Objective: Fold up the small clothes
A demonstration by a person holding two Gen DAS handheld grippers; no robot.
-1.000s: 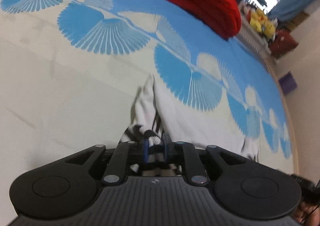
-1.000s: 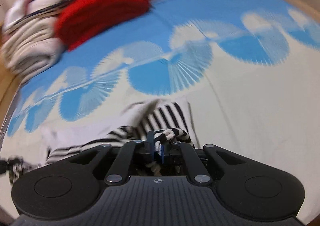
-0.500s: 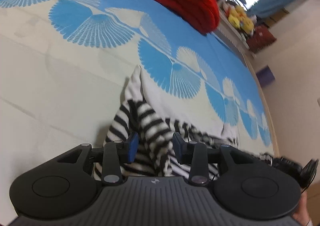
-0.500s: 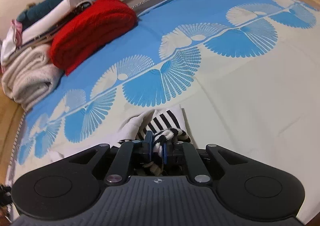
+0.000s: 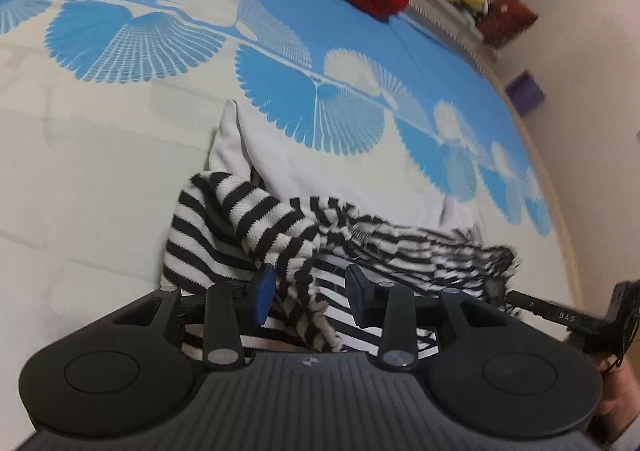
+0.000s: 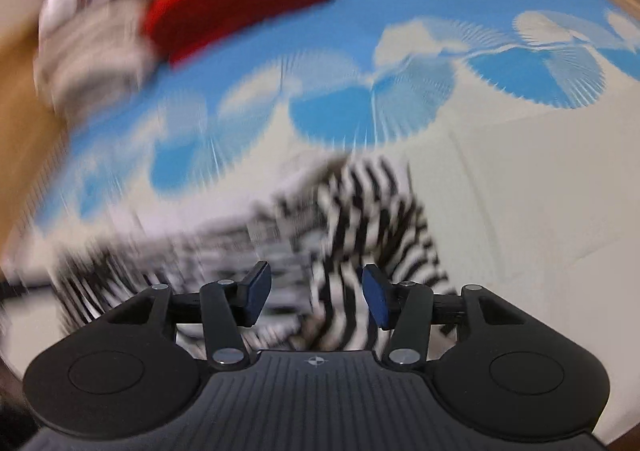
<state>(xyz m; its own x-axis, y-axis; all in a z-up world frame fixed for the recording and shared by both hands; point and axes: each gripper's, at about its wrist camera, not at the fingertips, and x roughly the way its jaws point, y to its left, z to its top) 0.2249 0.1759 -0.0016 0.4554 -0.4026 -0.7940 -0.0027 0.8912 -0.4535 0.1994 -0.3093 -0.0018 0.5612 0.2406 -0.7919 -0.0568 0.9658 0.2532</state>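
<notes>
Striped garment (image 5: 280, 219), black-and-white, lies bunched on a bed cover (image 5: 100, 171) printed with blue fans. From the left wrist view, the left gripper (image 5: 310, 291) hangs with its fingers (image 5: 262, 287) spread wide, holding nothing; a ruffled edge sits directly between them, the cloth's length running off to the right. From the blurred right wrist view, the right gripper (image 6: 316, 291) is likewise spread and empty, the striped garment (image 6: 360, 219) just ahead, trailing left. Either gripper looks equally near
</notes>
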